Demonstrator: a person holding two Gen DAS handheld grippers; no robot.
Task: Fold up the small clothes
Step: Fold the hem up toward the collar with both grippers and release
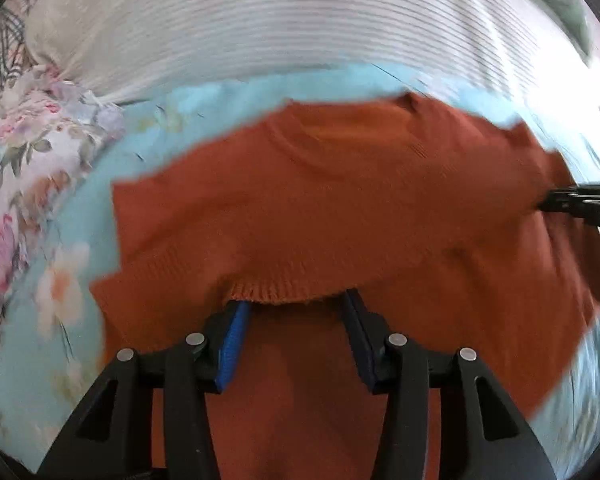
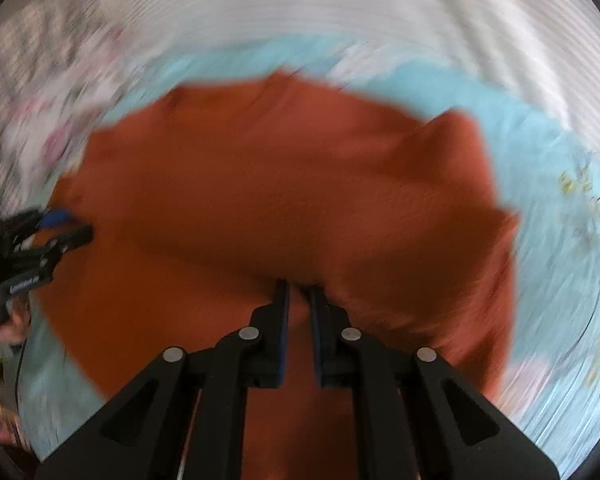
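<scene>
On the pale blue flowered bedspread [image 1: 168, 128] lies an orange knitted sweater [image 1: 340, 200], spread wide with its round neckline away from the cameras and a ribbed edge turned over towards them. In the left wrist view that ribbed edge sits right at the tips of the left gripper [image 1: 296, 300]; its jaws stand apart, the blue pad [image 1: 234, 344] on one finger showing plainly, and neither pad presses on the knit. In the right wrist view the right gripper [image 2: 300, 290] has its jaws drawn nearly together, pinching a fold of the orange fabric that bunches up at their tips. Each gripper also shows at the edge of the other's view, at the sweater's side. Beyond the sweater lies a white cloth with fine grey stripes [image 1: 300, 20], and to the left a pink rose-patterned fabric [image 1: 28, 148]. Both views are smeared, the right one more so.
</scene>
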